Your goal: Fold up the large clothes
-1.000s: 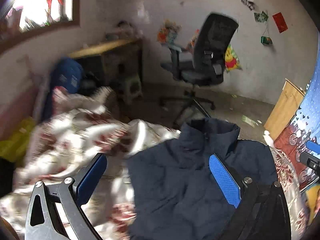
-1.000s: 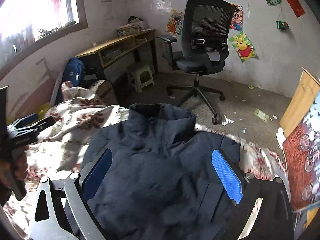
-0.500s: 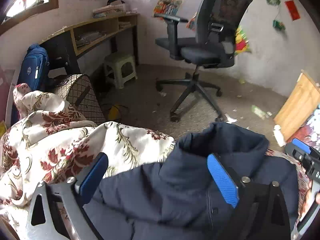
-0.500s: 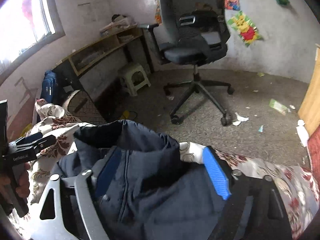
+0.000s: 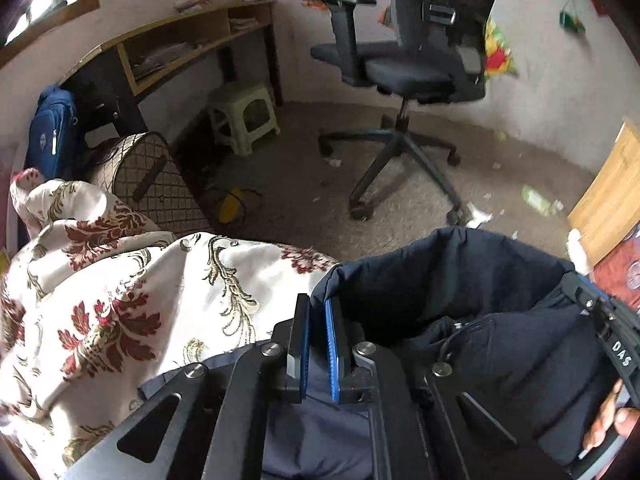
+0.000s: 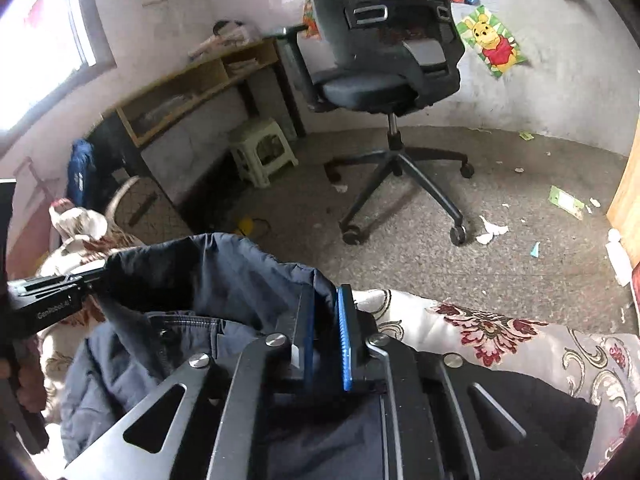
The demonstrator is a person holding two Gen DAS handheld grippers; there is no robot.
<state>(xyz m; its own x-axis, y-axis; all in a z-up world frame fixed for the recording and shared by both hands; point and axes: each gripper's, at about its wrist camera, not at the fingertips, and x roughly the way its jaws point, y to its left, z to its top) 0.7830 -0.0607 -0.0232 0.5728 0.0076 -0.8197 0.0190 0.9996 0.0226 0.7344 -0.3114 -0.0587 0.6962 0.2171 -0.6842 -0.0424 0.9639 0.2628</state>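
The dark navy jacket (image 5: 472,344) lay on a floral bedspread (image 5: 120,304), its stand-up collar raised toward the far edge of the bed and filling the lower half of both wrist views. In the left wrist view the left gripper (image 5: 316,312) sat at about six o'clock; its jaws had just been closing and now stood pressed nearly together, pinching the collar's left end where the fabric edge ran between the blue pads. In the right wrist view the right gripper (image 6: 326,312) had likewise just been closing and now pinched the collar's right end, a fold of navy cloth caught between its pads. Each tool showed in the other's view: the right one at about four o'clock in the left view, the left one at about nine o'clock in the right view, with the collar stretched between them. Beyond the bed, at twelve o'clock, stood an office chair (image 6: 384,68) on a littered floor, with a desk (image 5: 180,52) and a small stool (image 5: 246,116) toward ten o'clock. The step in hand looked like taking hold of the collar ends to begin a fold. The next move would probably call for lifting both ends together, keeping the collar taut and level, then carrying the top of the jacket toward the hem without letting either pinch slip on the padded cloth.
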